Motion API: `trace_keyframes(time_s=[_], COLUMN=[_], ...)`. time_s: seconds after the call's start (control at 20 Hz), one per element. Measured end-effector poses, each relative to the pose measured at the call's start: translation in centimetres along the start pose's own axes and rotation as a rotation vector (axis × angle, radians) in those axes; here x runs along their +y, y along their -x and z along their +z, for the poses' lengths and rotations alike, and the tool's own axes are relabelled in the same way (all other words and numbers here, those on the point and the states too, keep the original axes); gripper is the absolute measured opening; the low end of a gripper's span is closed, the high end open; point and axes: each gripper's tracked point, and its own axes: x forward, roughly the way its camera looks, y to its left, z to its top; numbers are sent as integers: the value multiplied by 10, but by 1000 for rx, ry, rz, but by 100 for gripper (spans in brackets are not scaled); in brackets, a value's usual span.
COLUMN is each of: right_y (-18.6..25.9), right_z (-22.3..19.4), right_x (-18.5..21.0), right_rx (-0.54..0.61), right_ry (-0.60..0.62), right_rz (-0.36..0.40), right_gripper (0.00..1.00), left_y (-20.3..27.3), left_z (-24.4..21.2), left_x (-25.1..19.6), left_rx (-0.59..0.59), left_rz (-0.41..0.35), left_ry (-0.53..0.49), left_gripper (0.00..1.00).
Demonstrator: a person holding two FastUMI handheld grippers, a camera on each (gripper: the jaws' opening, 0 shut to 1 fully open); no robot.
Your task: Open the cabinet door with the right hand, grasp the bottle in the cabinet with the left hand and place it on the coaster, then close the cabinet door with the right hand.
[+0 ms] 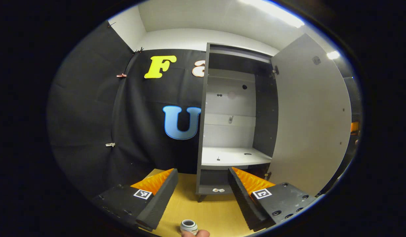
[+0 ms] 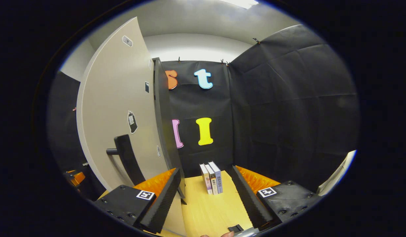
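Wood-grain surface (image 1: 203, 204) under both tools. Left hand-held gripper (image 1: 199, 192): fingers spread wide, nothing between them, aimed at the cabinet (image 1: 234, 112). Bottle (image 1: 188, 226) at the very bottom edge of the left gripper view, nearest the camera, upright on the surface; only its grey-white capped top visible, a fingertip (image 1: 196, 233) just beside it. Coaster not identifiable from this angle. Farther off: cabinet standing open, dark frame, pale back panel, white shelf (image 1: 234, 156) with small fittings on it. Cabinet door (image 1: 310, 118) swung out to the right of the opening, pale inner face toward the camera.

Right hand-held gripper (image 2: 205, 194): fingers likewise wide apart, gripping nothing, low above the surface (image 2: 209, 210). Small dark object (image 2: 235, 228) on the surface at the bottom edge, identity unclear. Beyond the fingertips, three books (image 2: 212, 177) upright, side by side, near the booth wall. To the left, cabinet door (image 2: 117, 108) edge-on, pale outer face, dark bar handle (image 2: 125, 158) projecting from it, apart from the fingers.
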Motion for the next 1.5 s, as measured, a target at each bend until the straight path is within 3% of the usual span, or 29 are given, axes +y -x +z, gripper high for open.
trace_keyframes(time_s=[0.15, 0.4, 0.9, 1.5], right_y=[1, 6, 22, 7], right_z=[1, -1, -15, -34], right_x=[17, 27, 114, 208], right_rx=[3, -9, 13, 17], right_ry=[-13, -15, -17, -55], right_rz=[38, 2, 77, 225], right_gripper=[98, 97, 98, 98], left_y=[-1, -3, -5, 2], left_z=[10, 5, 9, 3], left_x=[-2, 3, 15, 38], left_rx=[-18, -7, -19, 7], left_rz=[-14, -26, 2, 35], left_ry=[-22, -1, -35, -19], left_gripper=[95, 93, 95, 95])
